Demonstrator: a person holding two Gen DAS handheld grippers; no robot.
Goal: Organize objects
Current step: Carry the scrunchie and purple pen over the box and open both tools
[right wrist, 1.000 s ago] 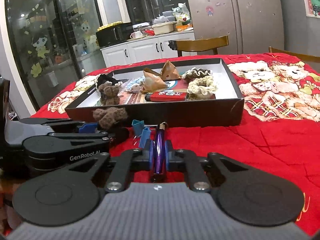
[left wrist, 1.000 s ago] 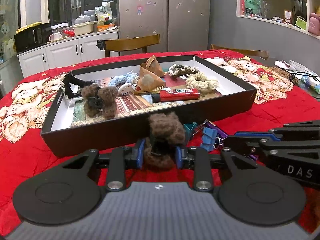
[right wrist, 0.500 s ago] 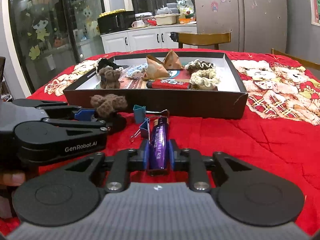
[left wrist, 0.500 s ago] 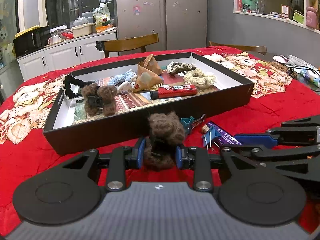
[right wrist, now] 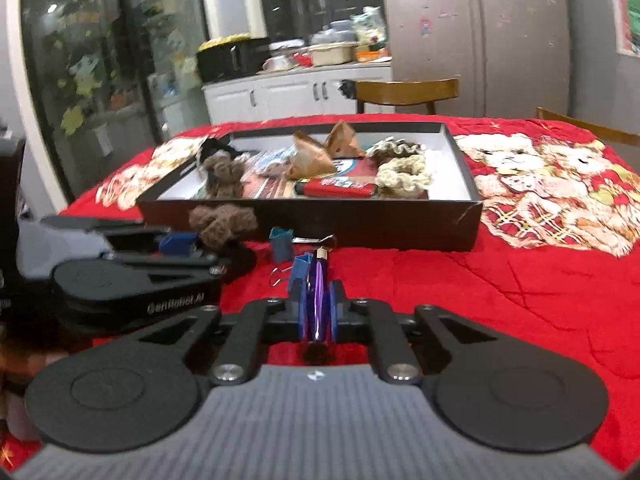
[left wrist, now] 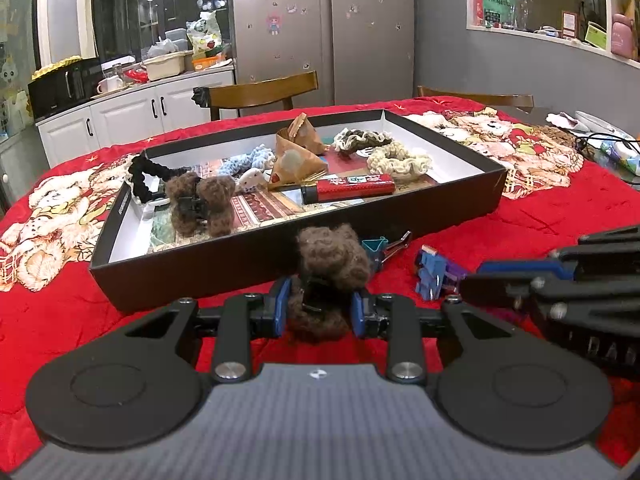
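Observation:
My left gripper (left wrist: 319, 305) is shut on a brown fuzzy hair clip (left wrist: 332, 256), held just in front of the black box (left wrist: 240, 258). The same clip (right wrist: 222, 222) shows in the right wrist view, at the left gripper's tips (right wrist: 188, 246). My right gripper (right wrist: 318, 314) is closing its jaws, and its blue pads press on a purple lighter (right wrist: 319, 286) that points towards the box. Inside the box lie a second brown fuzzy clip (left wrist: 200, 204), a red lighter (left wrist: 348, 188), several scrunchies and two paper-wrapped triangles.
A teal binder clip (right wrist: 281, 242) and a blue binder clip (right wrist: 301, 268) lie on the red cloth between the grippers and the box wall (right wrist: 360, 230). Wooden chairs (left wrist: 260, 94) stand behind the table. Cables and small items sit at the far right edge (left wrist: 600, 142).
The right gripper's jaws loosened for a moment with the purple lighter showing its wide face, then closed on it edge-on. The right view rolled slightly. The left gripper and its clip stayed put.

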